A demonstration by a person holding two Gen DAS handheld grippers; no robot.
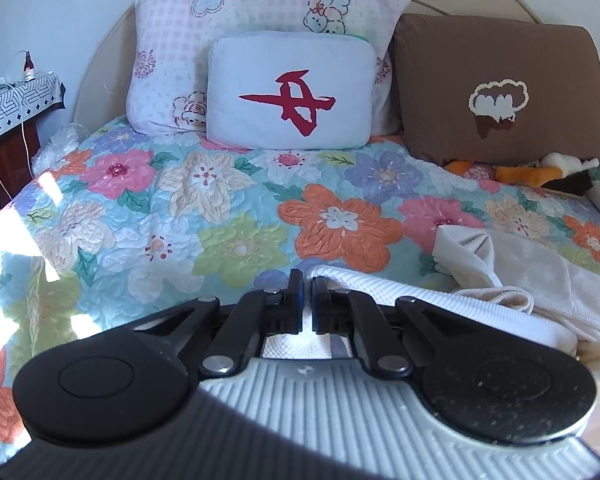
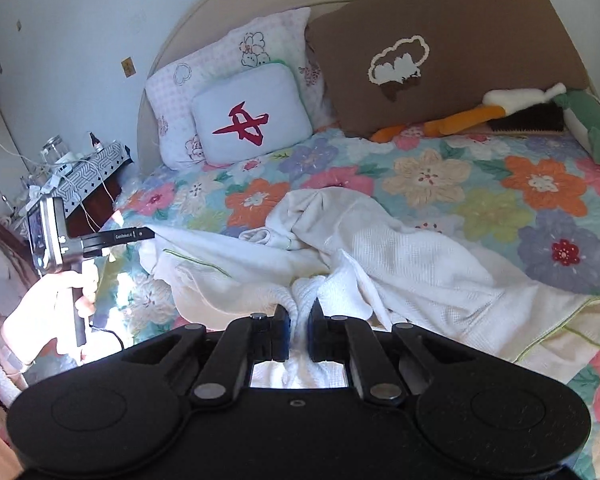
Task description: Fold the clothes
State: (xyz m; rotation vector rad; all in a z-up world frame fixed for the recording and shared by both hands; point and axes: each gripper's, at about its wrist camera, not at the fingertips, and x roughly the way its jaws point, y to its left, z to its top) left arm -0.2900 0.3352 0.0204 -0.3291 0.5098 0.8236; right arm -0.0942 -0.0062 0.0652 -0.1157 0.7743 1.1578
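A white waffle-knit garment [image 2: 400,256] lies crumpled on the floral quilt [image 2: 492,208], its cream lining showing in places. My right gripper [image 2: 300,314] is shut on a bunched fold of it near the front, lifted off the quilt. In the right wrist view my left gripper [image 2: 148,233] is at the far left, held by a hand [image 2: 48,308], and pinches the garment's left edge. In the left wrist view the left gripper [image 1: 309,285] is shut on that thin white edge, and the garment [image 1: 520,280] trails off to the right.
At the headboard stand a pink patterned pillow [image 1: 260,12], a small white cushion with a red mark [image 1: 288,92] and a brown cushion [image 1: 500,88]. Plush toys [image 2: 512,112] lie at the far right. A nightstand [image 1: 16,96] with a bottle and cables stands left of the bed.
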